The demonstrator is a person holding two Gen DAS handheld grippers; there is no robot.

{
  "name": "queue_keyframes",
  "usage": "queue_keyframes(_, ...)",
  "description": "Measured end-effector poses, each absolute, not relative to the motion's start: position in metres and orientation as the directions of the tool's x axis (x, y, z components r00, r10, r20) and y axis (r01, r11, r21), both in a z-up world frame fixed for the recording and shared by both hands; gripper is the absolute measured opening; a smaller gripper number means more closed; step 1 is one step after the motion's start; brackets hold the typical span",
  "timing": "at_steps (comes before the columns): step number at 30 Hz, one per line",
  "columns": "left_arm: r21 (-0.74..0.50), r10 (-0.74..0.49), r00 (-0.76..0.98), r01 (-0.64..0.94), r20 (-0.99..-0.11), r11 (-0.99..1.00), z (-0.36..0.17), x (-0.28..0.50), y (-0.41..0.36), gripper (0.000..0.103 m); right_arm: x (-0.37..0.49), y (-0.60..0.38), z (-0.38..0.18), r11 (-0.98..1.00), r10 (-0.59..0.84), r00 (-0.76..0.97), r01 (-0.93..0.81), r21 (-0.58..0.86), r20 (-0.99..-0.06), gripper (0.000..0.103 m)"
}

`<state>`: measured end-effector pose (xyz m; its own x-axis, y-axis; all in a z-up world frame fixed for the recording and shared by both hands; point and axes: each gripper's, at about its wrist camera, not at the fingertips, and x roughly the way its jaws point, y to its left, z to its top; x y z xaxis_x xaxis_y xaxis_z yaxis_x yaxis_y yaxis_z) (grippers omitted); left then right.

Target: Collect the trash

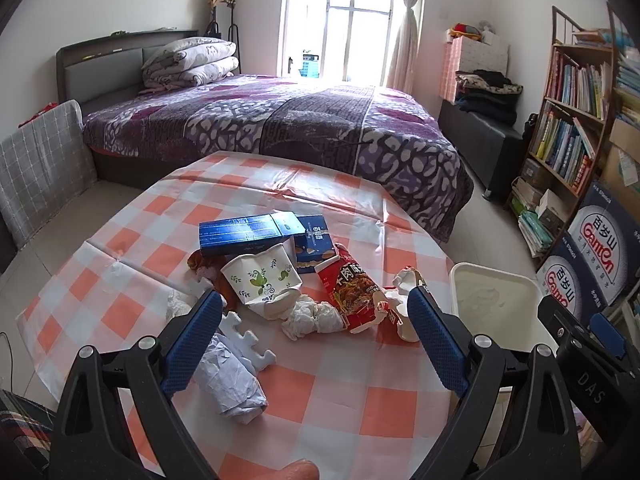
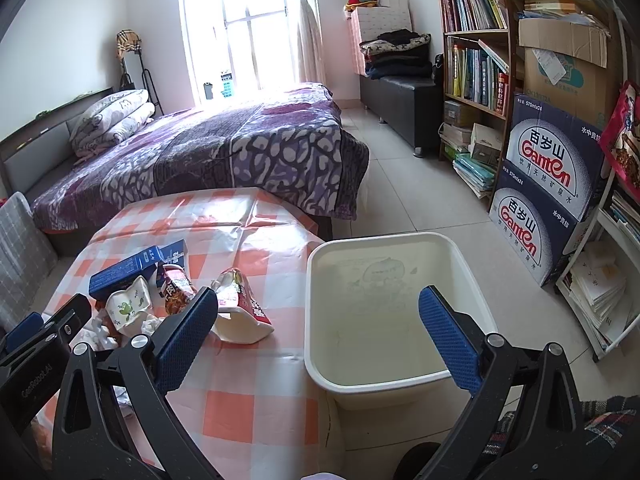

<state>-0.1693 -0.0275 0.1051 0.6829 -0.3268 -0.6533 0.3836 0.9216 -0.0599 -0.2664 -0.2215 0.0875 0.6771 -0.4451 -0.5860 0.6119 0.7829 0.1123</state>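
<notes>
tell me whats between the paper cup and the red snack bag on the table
A crumpled white tissue lies between the paper cup and the red snack bag, seen in the left wrist view.

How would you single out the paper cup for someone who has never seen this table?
Find the checked table at the foot of the bed; a heap of trash lies mid-table. The paper cup lies crushed on its side just in front of the blue box. It alone is white with green leaf prints.
</notes>
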Motion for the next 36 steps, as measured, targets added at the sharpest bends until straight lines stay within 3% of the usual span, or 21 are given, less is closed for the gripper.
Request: queue_keyframes(36, -0.069, -0.329, 0.681, 0.38, -0.655, 0.922, 0.097, -0.17, -0.032, 0.091, -0.264, -0.223, 0.081, 0.781, -0.441, 0.678, 0.612, 0.121, -0.588, 0.096)
